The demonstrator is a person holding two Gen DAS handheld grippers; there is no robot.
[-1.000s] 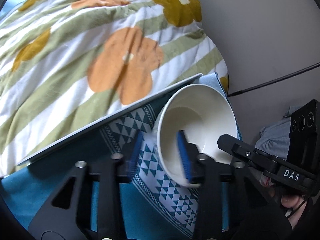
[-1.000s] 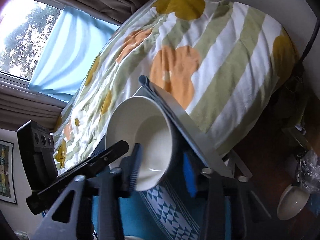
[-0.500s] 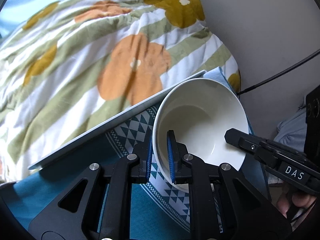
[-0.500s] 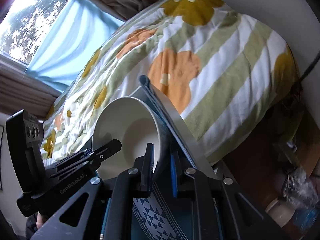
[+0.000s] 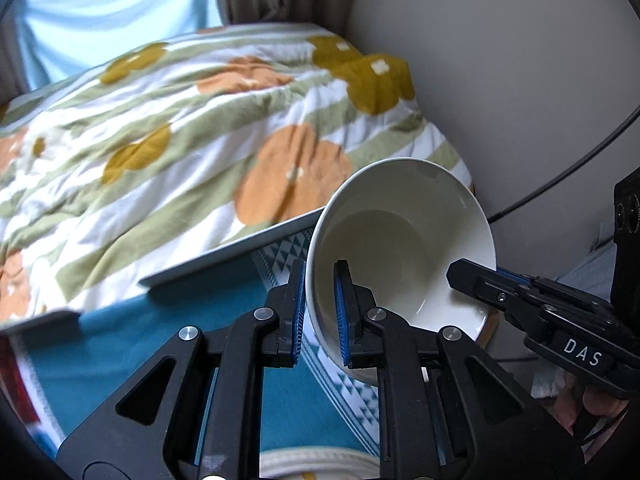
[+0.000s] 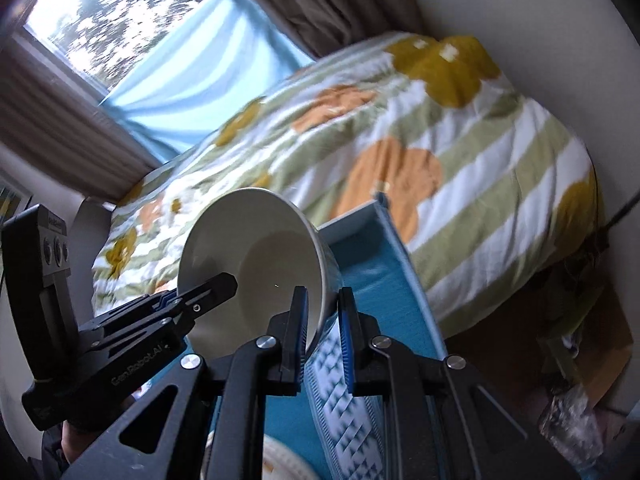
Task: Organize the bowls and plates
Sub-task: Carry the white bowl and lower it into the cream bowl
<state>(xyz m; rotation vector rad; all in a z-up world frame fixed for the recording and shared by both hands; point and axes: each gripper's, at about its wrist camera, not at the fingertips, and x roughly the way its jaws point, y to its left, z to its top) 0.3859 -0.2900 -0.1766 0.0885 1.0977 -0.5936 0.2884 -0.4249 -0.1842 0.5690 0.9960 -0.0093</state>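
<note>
A plain white bowl (image 5: 400,248) hangs tilted above the teal tablecloth (image 5: 120,360), held on two sides of its rim. My left gripper (image 5: 320,284) is shut on the near-left rim, one blue pad inside and one outside. The right gripper (image 5: 472,276) pinches the opposite rim. In the right wrist view the same bowl (image 6: 256,264) sits between the pads of my right gripper (image 6: 323,304), which is shut on its wall, while the left gripper (image 6: 216,288) grips the far edge. A plate's ribbed cream rim (image 5: 320,464) shows below on the table.
A bed with a flowered, striped quilt (image 5: 200,140) lies right behind the table edge (image 5: 224,256). A white wall with a black cable (image 5: 560,184) stands to the right. Window and blue curtain (image 6: 180,80) are beyond. Clutter lies on the floor (image 6: 580,400).
Both grippers closed on the bowl's rim, then rose with it. The bowl has come up off the tablecloth and more of the bed and window shows.
</note>
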